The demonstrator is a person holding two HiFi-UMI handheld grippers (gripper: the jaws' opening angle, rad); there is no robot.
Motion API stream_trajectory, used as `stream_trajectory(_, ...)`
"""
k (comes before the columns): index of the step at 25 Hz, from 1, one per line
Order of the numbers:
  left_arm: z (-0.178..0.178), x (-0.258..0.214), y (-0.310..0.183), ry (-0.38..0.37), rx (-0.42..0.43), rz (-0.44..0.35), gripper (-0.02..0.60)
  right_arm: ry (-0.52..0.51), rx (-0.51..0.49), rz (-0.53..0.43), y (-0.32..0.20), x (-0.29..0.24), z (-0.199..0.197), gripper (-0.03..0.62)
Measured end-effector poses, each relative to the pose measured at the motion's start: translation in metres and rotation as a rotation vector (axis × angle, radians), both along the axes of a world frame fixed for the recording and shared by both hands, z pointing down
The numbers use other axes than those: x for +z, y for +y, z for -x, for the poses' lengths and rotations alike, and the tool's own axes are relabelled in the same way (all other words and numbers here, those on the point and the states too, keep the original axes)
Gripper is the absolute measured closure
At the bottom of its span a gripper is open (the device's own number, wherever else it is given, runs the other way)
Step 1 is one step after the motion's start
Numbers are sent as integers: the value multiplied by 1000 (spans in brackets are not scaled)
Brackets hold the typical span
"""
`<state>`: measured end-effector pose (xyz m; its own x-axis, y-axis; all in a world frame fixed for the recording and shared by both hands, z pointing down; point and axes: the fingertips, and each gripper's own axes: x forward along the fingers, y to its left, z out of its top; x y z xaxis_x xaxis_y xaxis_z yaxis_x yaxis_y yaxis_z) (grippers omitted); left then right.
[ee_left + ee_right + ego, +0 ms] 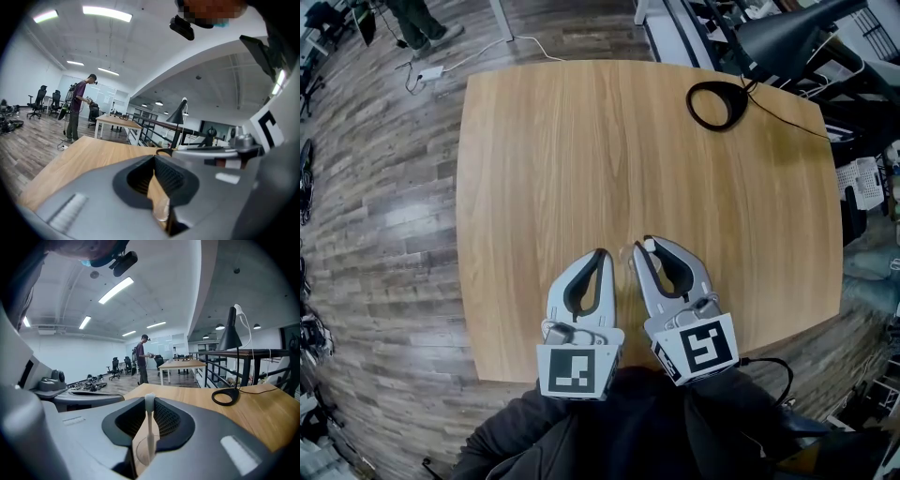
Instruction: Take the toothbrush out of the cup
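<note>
A white toothbrush stands upright between my right gripper's jaws, which are shut on its neck; its head shows at the fingertips. Below it, the rim of a clear cup shows through the gap. In the head view the cup is a faint clear shape between the tips of the two grippers. My left gripper lies beside the right gripper, its tips together. In the left gripper view the cup shows low in the gap between the jaws. Whether they touch it is unclear.
The round wooden table carries a black lamp with a ring base at its far right, with a cable trailing off. Both grippers sit near the table's front edge. A person stands far off by other desks and chairs.
</note>
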<state>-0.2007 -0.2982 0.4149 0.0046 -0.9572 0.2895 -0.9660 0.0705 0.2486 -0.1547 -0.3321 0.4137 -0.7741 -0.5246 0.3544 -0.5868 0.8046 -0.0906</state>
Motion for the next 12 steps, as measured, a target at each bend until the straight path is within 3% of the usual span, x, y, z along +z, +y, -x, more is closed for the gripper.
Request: stream_trajectory(12, -20, -40, 31, -56, 43, -106, 574, -107, 41, -133, 31, -60, -18, 542)
